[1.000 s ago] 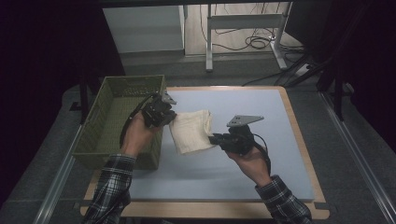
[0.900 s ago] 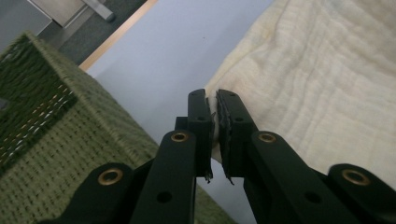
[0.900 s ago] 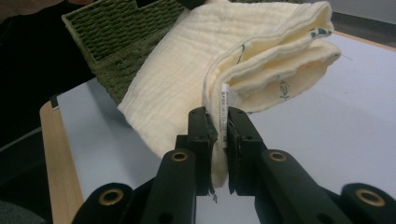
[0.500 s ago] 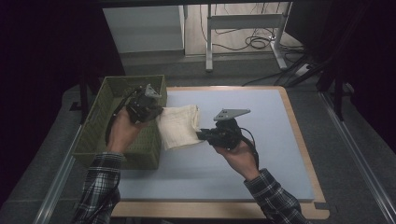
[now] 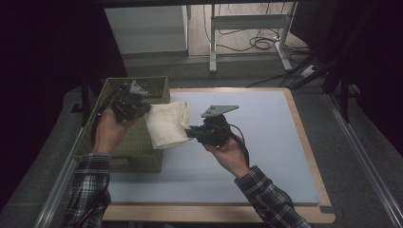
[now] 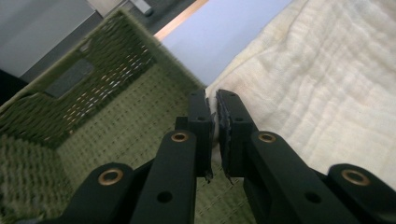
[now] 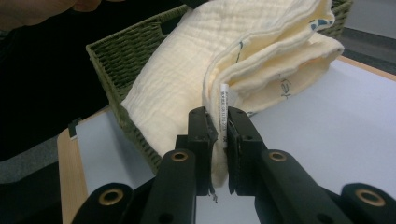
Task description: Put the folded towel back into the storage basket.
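A folded cream cloth (image 5: 167, 124) hangs in the air between both grippers, half over the right rim of a green woven basket (image 5: 124, 151). My left gripper (image 5: 142, 108) is shut on the cloth's left edge, above the basket's inside. My right gripper (image 5: 191, 133) is shut on the cloth's right edge, over the blue mat (image 5: 247, 137). In the left gripper view the jaws pinch the cloth (image 6: 299, 88) at its corner, with the basket's floor (image 6: 116, 116) beyond. In the right gripper view the jaws clamp the folded edge of the cloth (image 7: 219, 60) by a small white label (image 7: 224, 107).
The basket stands at the mat's left edge. A wooden border (image 5: 304, 137) frames the mat. Beyond the table are a white panel, a metal stand (image 5: 247, 23) and cables on the floor.
Both grippers have carried the cloth leftward, from over the mat to over the basket's right rim. The left gripper now sits above the basket's inside.
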`<state>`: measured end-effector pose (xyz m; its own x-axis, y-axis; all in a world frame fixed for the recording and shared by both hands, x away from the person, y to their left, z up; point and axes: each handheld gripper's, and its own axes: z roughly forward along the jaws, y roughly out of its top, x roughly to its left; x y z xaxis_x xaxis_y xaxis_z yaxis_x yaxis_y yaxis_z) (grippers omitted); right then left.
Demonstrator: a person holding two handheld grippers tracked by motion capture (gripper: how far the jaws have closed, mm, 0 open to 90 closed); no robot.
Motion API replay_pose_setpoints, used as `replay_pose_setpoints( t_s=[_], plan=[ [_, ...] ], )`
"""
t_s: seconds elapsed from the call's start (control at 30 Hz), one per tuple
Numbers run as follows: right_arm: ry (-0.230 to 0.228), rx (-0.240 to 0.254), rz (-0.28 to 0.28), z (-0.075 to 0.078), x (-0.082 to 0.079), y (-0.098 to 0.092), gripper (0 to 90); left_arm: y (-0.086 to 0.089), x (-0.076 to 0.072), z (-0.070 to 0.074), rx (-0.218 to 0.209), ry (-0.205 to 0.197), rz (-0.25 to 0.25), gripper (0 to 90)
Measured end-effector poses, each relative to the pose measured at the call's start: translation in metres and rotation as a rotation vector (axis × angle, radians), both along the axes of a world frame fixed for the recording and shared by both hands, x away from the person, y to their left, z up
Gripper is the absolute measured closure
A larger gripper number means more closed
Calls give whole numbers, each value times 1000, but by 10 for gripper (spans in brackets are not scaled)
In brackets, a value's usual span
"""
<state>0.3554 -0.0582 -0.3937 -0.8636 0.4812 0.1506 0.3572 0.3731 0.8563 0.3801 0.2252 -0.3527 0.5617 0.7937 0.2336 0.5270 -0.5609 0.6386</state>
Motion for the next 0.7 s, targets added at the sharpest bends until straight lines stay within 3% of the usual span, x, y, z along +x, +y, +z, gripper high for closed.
replay_pose_setpoints(
  t_s=[0.7],
  plan=[
    [20,24,22,-14,4,72,811,58,-3,-2,19,14,119,846]
  ],
)
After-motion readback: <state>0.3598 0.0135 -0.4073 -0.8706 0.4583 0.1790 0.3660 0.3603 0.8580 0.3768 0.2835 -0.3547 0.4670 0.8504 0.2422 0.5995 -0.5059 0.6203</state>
